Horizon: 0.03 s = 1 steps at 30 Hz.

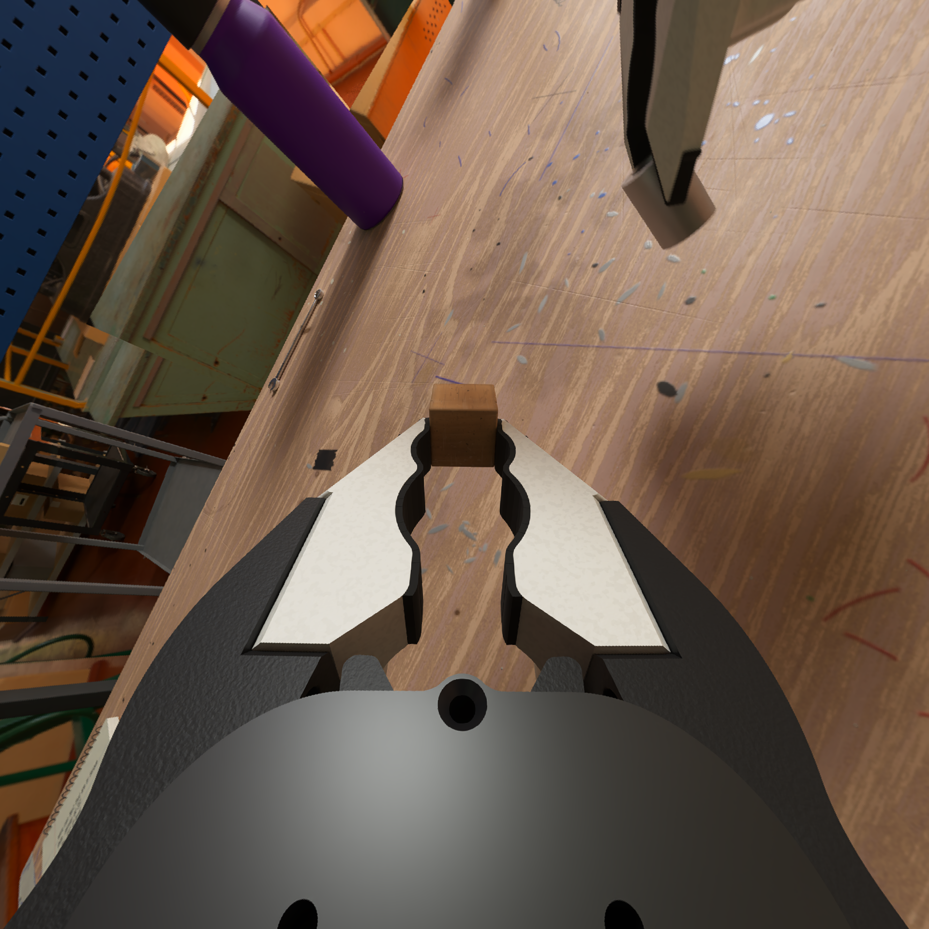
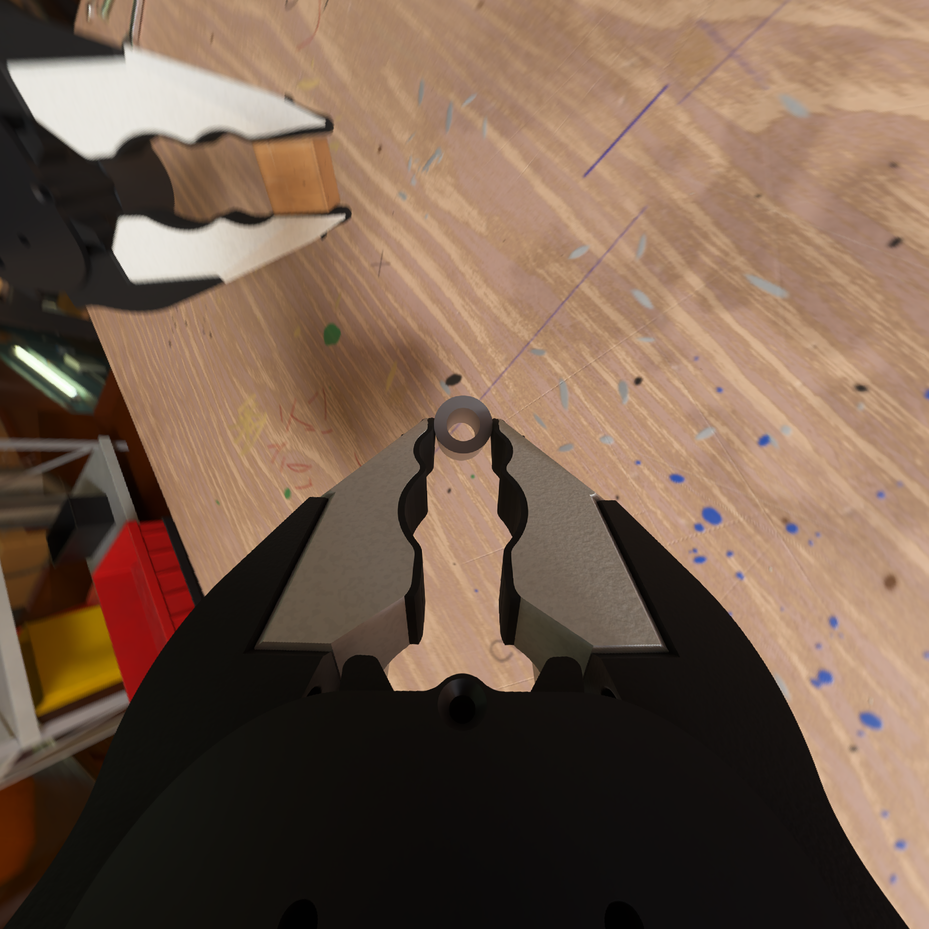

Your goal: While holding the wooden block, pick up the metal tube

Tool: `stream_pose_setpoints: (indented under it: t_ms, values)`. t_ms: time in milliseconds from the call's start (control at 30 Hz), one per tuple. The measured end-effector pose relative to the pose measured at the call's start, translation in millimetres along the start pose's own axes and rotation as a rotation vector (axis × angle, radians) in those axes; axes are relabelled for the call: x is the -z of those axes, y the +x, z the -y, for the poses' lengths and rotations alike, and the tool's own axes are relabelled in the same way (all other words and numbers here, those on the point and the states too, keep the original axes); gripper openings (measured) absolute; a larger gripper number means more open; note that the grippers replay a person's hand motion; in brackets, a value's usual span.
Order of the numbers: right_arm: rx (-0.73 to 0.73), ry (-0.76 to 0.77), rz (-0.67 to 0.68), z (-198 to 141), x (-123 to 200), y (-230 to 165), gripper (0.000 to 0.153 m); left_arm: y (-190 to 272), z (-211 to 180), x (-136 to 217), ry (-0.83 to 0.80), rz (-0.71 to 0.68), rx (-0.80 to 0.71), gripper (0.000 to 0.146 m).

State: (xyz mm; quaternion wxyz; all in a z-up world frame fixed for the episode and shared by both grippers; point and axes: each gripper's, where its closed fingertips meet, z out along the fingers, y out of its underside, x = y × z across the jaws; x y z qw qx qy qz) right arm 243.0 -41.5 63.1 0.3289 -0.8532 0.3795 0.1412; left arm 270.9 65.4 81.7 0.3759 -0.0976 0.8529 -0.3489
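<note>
My left gripper [image 1: 463, 427] is shut on a small brown wooden block [image 1: 463, 425], held at the fingertips above the wooden table [image 1: 653, 452]. It also shows in the right wrist view [image 2: 334, 168] at the upper left, with the block [image 2: 296, 173] between its tips. My right gripper [image 2: 462, 430] is shut on a short grey metal tube [image 2: 462, 426], seen end-on with its hole facing the camera. In the left wrist view the right gripper [image 1: 666, 196] hangs at the upper right with the tube [image 1: 668, 211] between its tips, clear of the table.
A purple cylinder [image 1: 296, 110] stands near the table's far left edge. A thin wrench [image 1: 296, 342] lies along that edge, and a small black square [image 1: 325, 459] lies by it. Red and yellow bins [image 2: 135, 593] sit below the table's edge.
</note>
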Motion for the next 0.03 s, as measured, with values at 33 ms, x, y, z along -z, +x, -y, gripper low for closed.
stream_pose_setpoints:
  t_ms: [33]
  values:
    - [0.041, -0.014, 0.016, -3.5, -4.9, 0.5, 0.022, 0.3, -0.7, -0.2, 0.000, -0.002, -0.008, 0.024]
